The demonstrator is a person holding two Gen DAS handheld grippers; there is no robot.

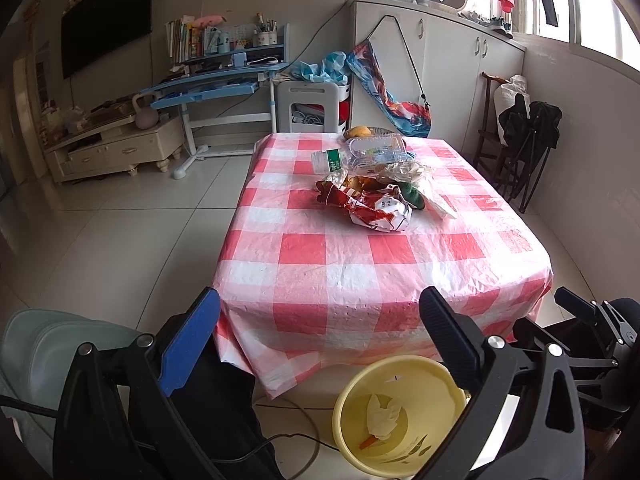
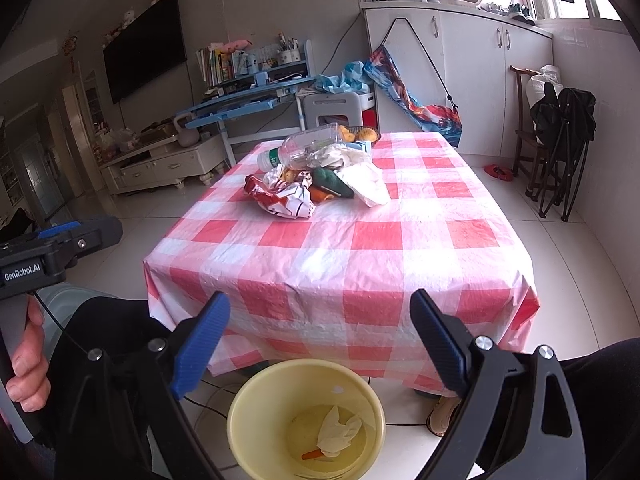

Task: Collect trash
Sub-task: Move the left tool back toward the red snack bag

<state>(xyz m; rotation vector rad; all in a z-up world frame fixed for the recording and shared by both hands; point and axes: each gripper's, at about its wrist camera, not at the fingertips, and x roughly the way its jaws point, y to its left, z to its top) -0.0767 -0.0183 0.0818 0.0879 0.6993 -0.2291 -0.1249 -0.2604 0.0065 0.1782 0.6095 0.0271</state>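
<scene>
Both held low at the near edge of the surface (image 1: 360,264), facing across the red-and-white checked cloth. Left gripper (image 1: 320,340): jaws spread wide, nothing between them, the yellow bin (image 1: 348,412) on the floor just below and between the fingers. Right gripper (image 2: 320,340): jaws likewise wide apart and empty, above the same yellow bin (image 2: 240,412). In the bin: a crumpled white tissue (image 2: 338,432) and a small orange scrap (image 2: 311,455) at the bottom. Trash heaped together near the far-centre of the surface, well apart from both grippers: a crushed clear plastic bottle (image 1: 360,154) lying on its side with its green label toward the left, a crumpled red-and-white snack wrapper (image 1: 370,208) at the front of the heap, a dark green item (image 2: 332,184) just beside the wrapper, touching an orange piece (image 2: 318,195), and a white plastic bag (image 2: 368,186) on the right side of the pile. Behind the heap, at the far edge, some yellow-orange fruit (image 1: 358,132). Left hand (image 2: 26,364) wrapped around the handle of its gripper, seen at the left border of the right wrist view.
</scene>
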